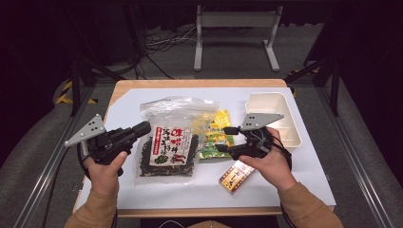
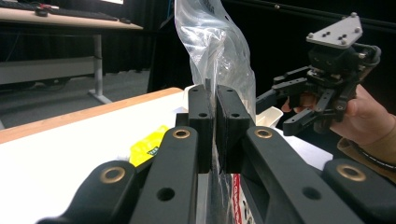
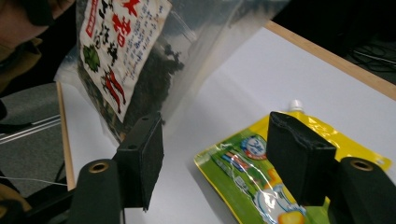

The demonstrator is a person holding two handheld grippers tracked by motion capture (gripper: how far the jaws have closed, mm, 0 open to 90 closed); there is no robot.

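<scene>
A clear plastic bag (image 1: 171, 142) of dark dried seaweed with a white and red label is held up off the white table sheet (image 1: 304, 175). My left gripper (image 1: 142, 128) is shut on its left edge; in the left gripper view the pads (image 2: 214, 93) pinch the clear film (image 2: 210, 42). To the bag's right, my right gripper (image 1: 223, 139) stands open with nothing between its jaws. In the right gripper view its pads (image 3: 219, 154) are wide apart, the bag (image 3: 126, 60) hangs at the upper left, and a yellow-green spouted pouch (image 3: 243, 168) lies below.
The pouch (image 1: 214, 124) lies flat, partly under the bag. A small red and yellow box (image 1: 236, 177) lies by the right hand. A white divided container (image 1: 266, 97) stands at the back right. Table legs and cables are beyond the far edge.
</scene>
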